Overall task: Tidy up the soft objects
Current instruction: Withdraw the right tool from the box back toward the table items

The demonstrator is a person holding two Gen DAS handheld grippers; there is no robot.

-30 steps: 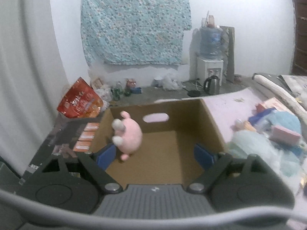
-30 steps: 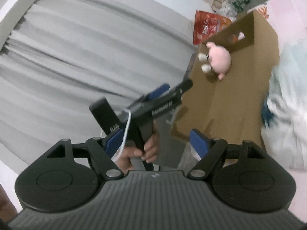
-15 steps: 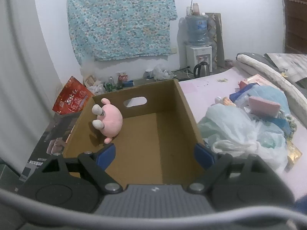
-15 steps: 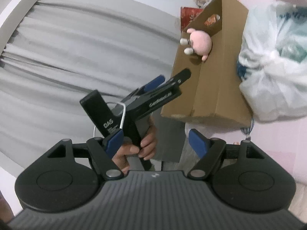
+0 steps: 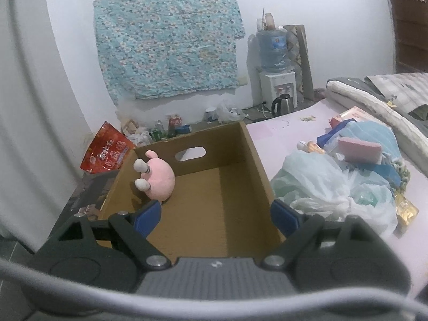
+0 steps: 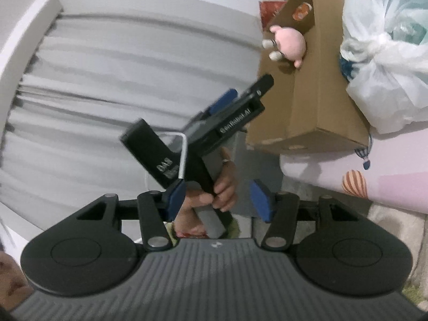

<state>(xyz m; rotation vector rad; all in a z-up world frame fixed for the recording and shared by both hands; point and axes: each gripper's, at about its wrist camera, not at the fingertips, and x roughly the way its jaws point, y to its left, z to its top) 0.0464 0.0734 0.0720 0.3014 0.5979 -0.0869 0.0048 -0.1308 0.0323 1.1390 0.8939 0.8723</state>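
— Counting one pink plush [image 5: 160, 179] in one cardboard box [image 5: 256, 165], ahead-left of the left gripper [image 5: 216, 214]?

— Yes; both grippers gape empty. Right gripper [image 6: 219, 197] has swung, plastic bags [image 6: 385, 80] perhaps nearer.

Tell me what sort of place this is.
Most likely a lived-in bedroom at home: a bed with a pink sheet, a water dispenser beside an electric kettle on the floor, and a floral cloth hung on the wall.
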